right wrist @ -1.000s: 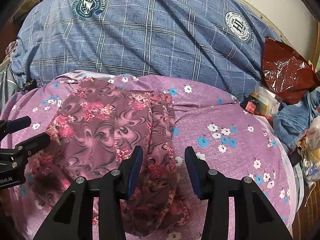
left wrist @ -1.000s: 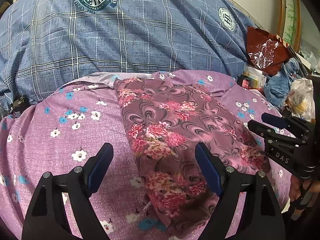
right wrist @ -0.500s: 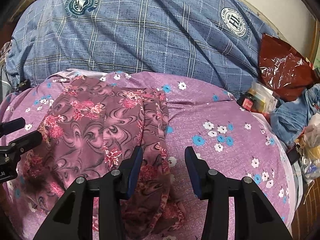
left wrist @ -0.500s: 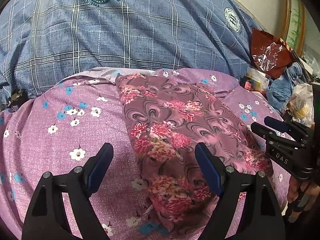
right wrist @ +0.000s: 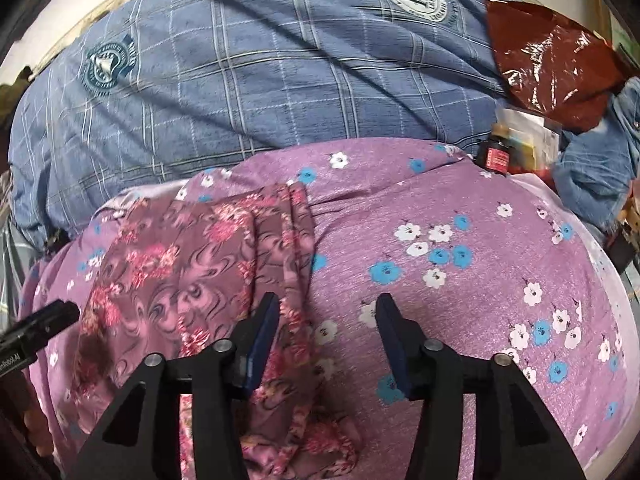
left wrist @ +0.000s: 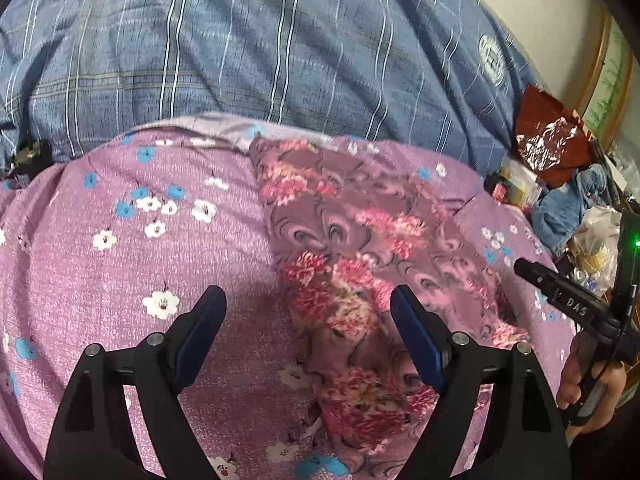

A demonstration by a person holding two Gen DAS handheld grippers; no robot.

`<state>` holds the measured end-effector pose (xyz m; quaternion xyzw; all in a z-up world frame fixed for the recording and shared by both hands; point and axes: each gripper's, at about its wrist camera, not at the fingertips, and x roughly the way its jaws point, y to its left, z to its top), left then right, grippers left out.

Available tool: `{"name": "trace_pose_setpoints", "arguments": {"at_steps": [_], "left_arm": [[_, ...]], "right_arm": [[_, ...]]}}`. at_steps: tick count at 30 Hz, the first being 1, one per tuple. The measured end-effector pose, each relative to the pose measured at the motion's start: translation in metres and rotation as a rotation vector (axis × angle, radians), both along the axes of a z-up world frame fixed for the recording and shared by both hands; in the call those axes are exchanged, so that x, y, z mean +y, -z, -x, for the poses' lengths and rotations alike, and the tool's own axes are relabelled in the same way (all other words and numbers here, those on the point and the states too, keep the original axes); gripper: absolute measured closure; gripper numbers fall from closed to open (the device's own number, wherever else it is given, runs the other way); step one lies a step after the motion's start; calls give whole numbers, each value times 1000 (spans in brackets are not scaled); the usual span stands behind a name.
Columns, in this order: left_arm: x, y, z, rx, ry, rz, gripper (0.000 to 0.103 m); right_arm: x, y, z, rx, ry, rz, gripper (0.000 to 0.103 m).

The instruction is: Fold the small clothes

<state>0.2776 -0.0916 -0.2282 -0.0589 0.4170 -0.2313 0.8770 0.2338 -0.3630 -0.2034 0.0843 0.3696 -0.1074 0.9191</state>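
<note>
Because the floral garment (left wrist: 360,264) is thin, limp and light, it should bunch unless pinched at a hem. It lies on the bed (left wrist: 120,280), under the wide-apart left gripper (left wrist: 308,312) and beside the emptily opening right gripper (right wrist: 326,320).
</note>
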Motion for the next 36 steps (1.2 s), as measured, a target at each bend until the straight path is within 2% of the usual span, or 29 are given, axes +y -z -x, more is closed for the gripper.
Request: {"name": "trace_pose_setpoints", "arguments": {"at_steps": [7, 13, 21, 25, 29, 32, 36], "left_arm": [[-2, 8, -5, 52, 34, 8, 18], [-10, 10, -5, 50, 64, -13, 18], [-16, 4, -1, -15, 59, -34, 18], [-18, 3, 0, -44, 51, -59, 18], [-19, 4, -3, -37, 56, -55, 18], [-19, 7, -6, -21, 63, -41, 18], [-18, 8, -10, 3, 84, 0, 18]], "right_arm": [[-9, 12, -16, 26, -73, -128, 41], [-4, 13, -24, 32, -33, -46, 40], [11, 11, -25, 30, -53, 86, 40], [11, 8, -24, 20, -52, 93, 40], [7, 9, -25, 19, -54, 68, 40], [7, 10, -28, 20, -59, 52, 40], [8, 12, -30, 24, -51, 80, 40]]}}
